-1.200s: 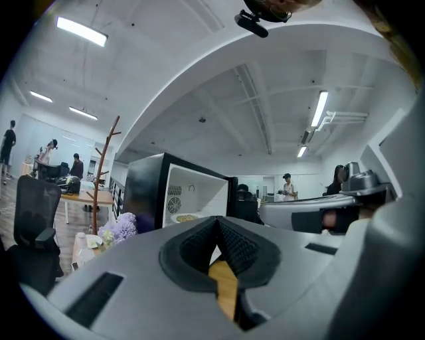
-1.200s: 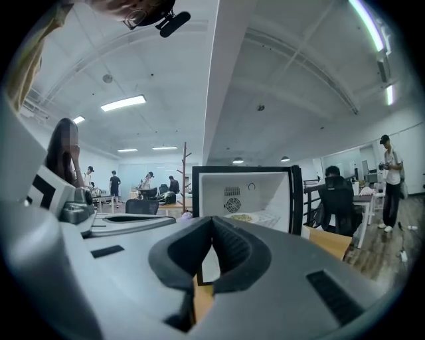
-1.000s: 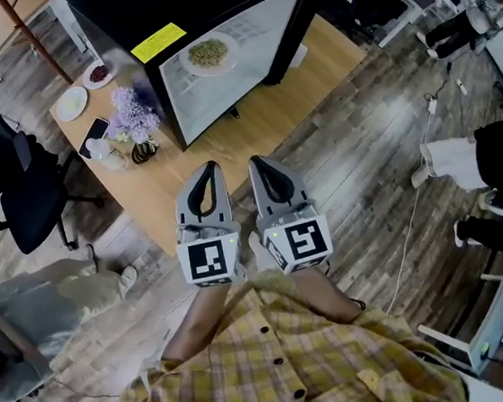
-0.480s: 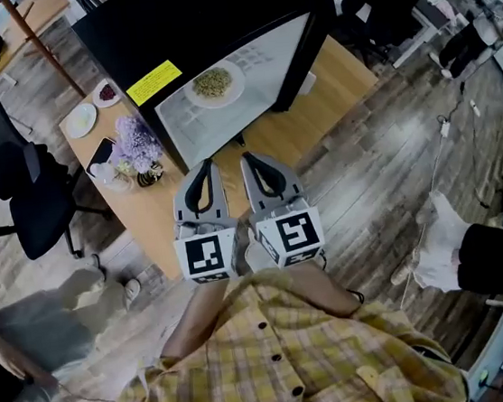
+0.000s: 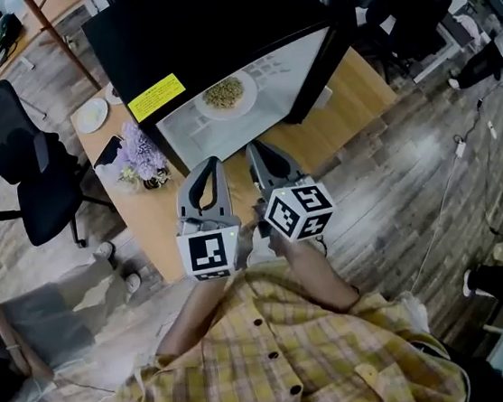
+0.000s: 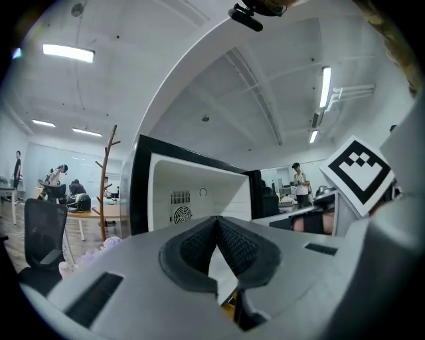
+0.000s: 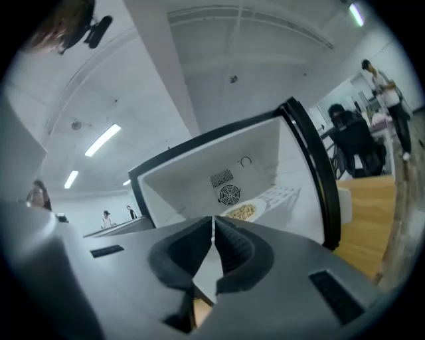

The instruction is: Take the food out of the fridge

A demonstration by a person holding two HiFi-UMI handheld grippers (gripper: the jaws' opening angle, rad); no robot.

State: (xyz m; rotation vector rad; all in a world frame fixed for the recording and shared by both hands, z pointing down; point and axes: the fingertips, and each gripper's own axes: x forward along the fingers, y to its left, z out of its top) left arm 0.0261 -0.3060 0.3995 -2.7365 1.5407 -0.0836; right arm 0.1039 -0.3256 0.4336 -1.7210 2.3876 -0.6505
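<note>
Food (image 5: 223, 92) lies as a pale heap on a white plate (image 5: 249, 99) inside the fridge (image 5: 194, 30), on the white floor of its open compartment, in front of the round fan grille in the back wall. The fridge is black outside, stands on a wooden table (image 5: 350, 111) and carries a yellow sticker (image 5: 156, 97) on its front edge; its door (image 5: 325, 59) is swung open on the right. In front of the fridge opening the left gripper (image 5: 212, 162) and the right gripper (image 5: 251, 148) are held side by side above the table edge, both pointing at the compartment and well short of the plate. Each has its jaws pressed together with nothing between them. Left of the fridge, on the same table, are a bunch of purple flowers (image 5: 139, 150), a phone (image 5: 109, 151) and a small plate (image 5: 90, 115).
</note>
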